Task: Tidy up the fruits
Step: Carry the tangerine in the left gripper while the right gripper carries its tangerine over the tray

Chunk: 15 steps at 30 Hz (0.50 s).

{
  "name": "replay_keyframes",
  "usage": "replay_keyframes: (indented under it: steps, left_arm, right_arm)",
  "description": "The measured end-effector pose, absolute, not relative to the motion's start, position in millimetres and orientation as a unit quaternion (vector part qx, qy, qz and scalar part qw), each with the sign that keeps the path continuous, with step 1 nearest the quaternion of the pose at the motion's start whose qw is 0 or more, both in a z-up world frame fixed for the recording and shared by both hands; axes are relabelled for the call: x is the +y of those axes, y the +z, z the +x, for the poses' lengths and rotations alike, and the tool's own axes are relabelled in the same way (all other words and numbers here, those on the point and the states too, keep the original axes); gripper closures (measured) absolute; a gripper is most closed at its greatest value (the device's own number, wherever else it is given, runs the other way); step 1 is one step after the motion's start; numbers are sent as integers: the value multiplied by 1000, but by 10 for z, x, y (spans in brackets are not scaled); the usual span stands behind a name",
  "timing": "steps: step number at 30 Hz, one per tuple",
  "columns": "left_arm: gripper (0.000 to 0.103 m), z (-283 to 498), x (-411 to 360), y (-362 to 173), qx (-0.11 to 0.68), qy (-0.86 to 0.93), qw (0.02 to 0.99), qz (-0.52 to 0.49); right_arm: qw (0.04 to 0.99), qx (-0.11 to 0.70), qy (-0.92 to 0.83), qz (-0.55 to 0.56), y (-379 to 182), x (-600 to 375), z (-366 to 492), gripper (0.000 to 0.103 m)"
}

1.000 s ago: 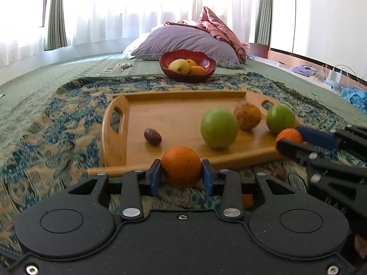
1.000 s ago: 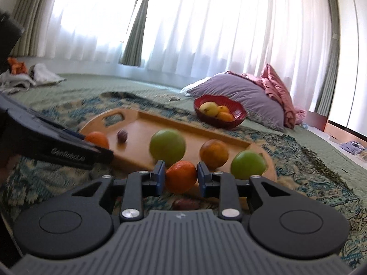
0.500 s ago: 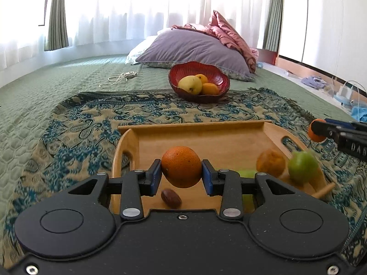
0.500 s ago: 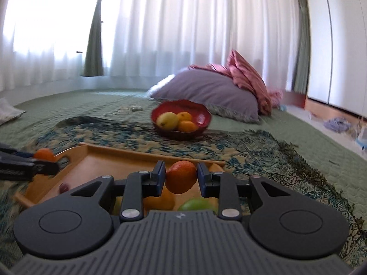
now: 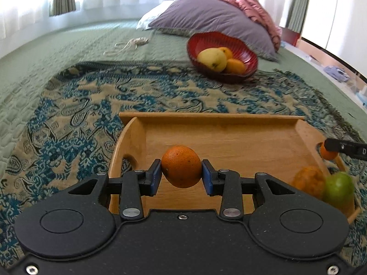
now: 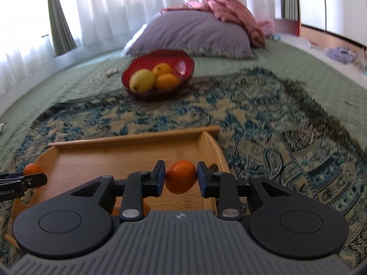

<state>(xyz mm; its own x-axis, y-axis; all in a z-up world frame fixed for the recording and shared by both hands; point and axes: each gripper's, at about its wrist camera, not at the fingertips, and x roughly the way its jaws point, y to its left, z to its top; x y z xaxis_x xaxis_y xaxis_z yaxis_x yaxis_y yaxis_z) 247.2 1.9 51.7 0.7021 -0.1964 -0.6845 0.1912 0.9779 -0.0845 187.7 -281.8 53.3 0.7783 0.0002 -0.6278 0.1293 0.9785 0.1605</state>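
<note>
Currently transport step: both tools loaded, aimed toward red bowl (image 5: 243, 45). Left tool (image 5: 181, 178) clamped on orange (image 5: 181, 168), held above wooden tray (image 5: 206, 116). Right tool (image 6: 181, 178) clamped on smaller orange (image 6: 181, 178), above tray's right end. Bowl sits beyond tray on patterned throw (image 5: 68, 114), already holding yellow and orange fruit. Green fruit (image 5: 339, 189) and brownish fruit (image 5: 308, 180) remain in tray. Next, judged: carry forward over bowl rim, lower, release one at a time to avoid tools colliding.

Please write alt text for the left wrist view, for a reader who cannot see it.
The left gripper holds an orange above a wooden tray on a patterned blanket. Beyond, a red bowl holds yellow and orange fruit.
</note>
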Motion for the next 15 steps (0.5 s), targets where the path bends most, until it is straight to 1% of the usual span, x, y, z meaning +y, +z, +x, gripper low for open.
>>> replay_keyframes:
  steps: [5, 15]
  left_arm:
    - [68, 2549, -9, 406, 379, -100, 920, 5]
    - [68, 2556, -69, 300, 385, -99, 917, 15]
  right_arm:
    - [928, 349, -34, 122, 409, -2860, 1966, 68]
    - [925, 358, -33, 125, 298, -2868, 2016, 68]
